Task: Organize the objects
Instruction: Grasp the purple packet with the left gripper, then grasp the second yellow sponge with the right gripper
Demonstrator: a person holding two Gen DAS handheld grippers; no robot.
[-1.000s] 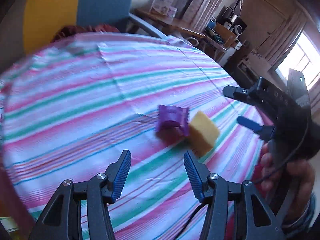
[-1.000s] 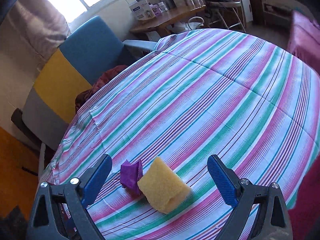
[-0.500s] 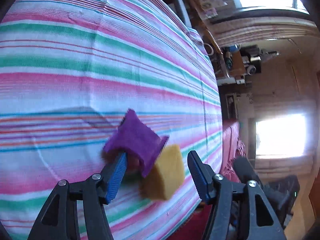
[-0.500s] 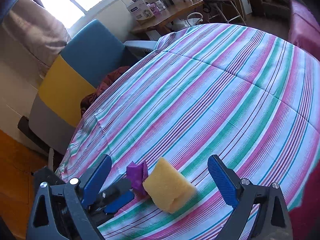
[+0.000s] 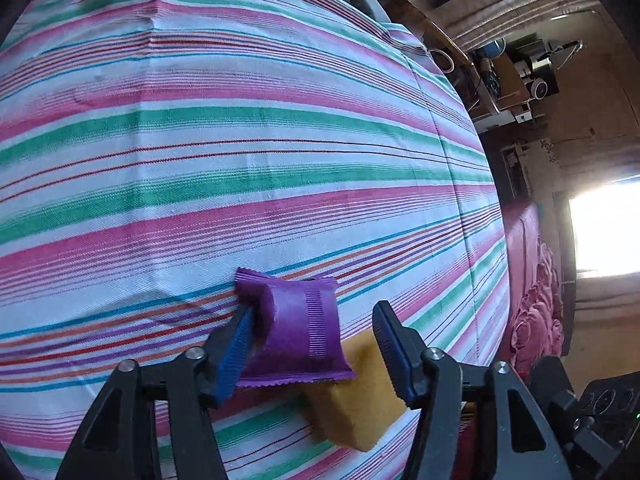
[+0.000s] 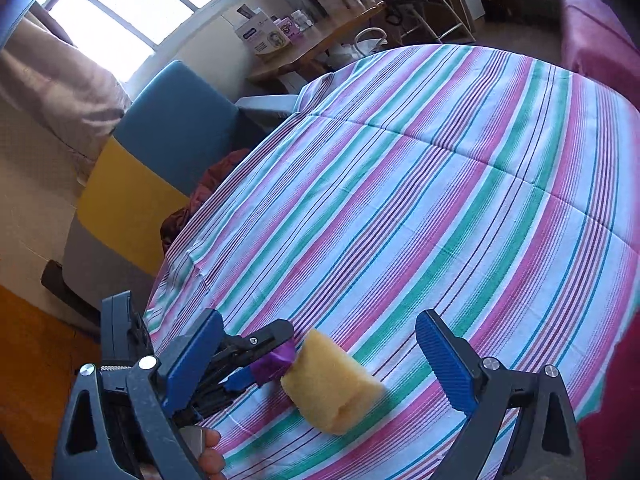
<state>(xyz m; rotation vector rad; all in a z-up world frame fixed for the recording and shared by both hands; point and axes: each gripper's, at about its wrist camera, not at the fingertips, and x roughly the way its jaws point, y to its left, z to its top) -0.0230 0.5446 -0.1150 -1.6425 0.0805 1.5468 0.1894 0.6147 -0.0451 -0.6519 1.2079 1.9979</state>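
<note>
A purple crinkle-edged packet lies on the striped tablecloth, leaning against a yellow sponge. My left gripper straddles the packet with its jaws closing. One pad touches the packet's left edge, while the other stands a little off its right side. In the right wrist view the left gripper reaches in from the left around the packet. My right gripper is wide open, and the sponge lies untouched between its fingers.
The table's edge drops off close to the right of the objects, with a red sofa beyond it. A blue and yellow chair stands at the far side. A cluttered wooden desk sits by the window.
The left gripper came down over the purple packet and its jaws have narrowed around it. The right gripper stayed about where it was, and the sponge has not moved.
</note>
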